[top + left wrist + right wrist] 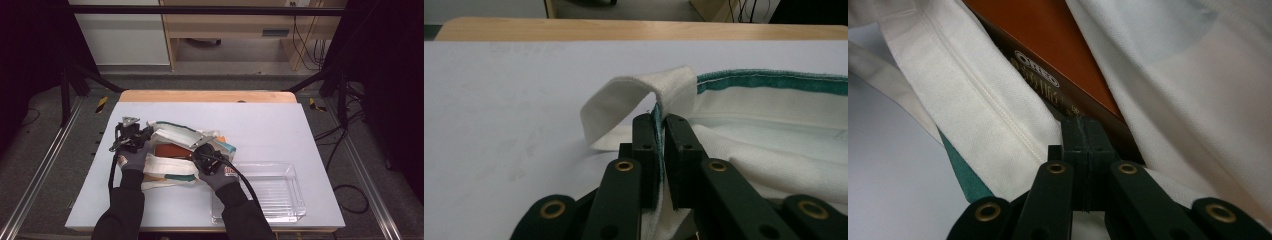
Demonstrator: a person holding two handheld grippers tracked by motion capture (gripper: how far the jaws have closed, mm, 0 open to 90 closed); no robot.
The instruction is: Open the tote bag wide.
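The left tool pinches the canvas tote bag's green-trimmed rim. The right tool, jaws closed together, touches the brown Oreo box inside the bag. Right of it sits a clear tray.

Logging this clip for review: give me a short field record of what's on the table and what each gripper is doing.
surface: white table top
bag: white cloth tote bag with green trim, lying at left centre
bag contents: brown Oreo box showing in the opening
tray: clear plastic tray, right of the bag, looks empty
left gripper: shut on the bag's green-edged rim beside the handle loop
right gripper: jaws together at the box's edge; hold unclear
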